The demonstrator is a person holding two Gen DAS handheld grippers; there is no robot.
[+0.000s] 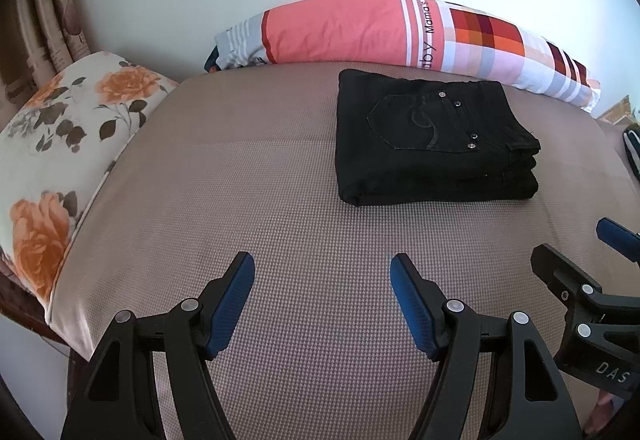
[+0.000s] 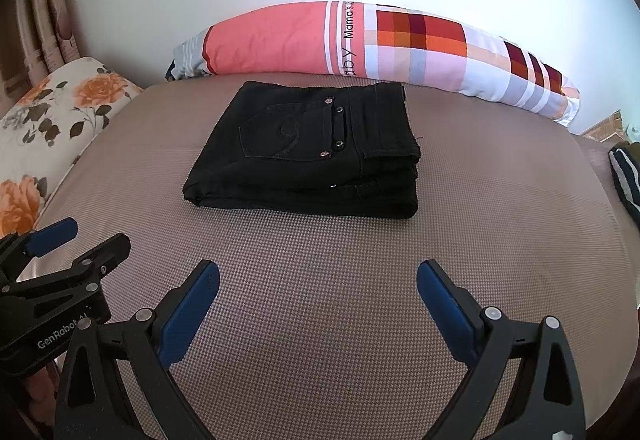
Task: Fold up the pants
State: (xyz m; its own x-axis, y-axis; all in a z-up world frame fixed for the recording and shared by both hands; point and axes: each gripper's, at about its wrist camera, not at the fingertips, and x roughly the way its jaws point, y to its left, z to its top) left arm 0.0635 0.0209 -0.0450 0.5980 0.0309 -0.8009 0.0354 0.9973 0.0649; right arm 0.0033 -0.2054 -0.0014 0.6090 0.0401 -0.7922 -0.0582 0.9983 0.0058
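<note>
The black pants lie folded in a compact stack on the beige bed cover, back pocket with metal rivets on top. They also show in the right wrist view. My left gripper is open and empty, hovering above the cover in front of the pants and apart from them. My right gripper is open and empty too, in front of the stack. The right gripper shows at the right edge of the left wrist view, and the left gripper at the left edge of the right wrist view.
A long pink and checked pillow lies against the white wall behind the pants. A floral pillow sits at the left. A dark striped item lies at the right edge. Curtains hang at the far left.
</note>
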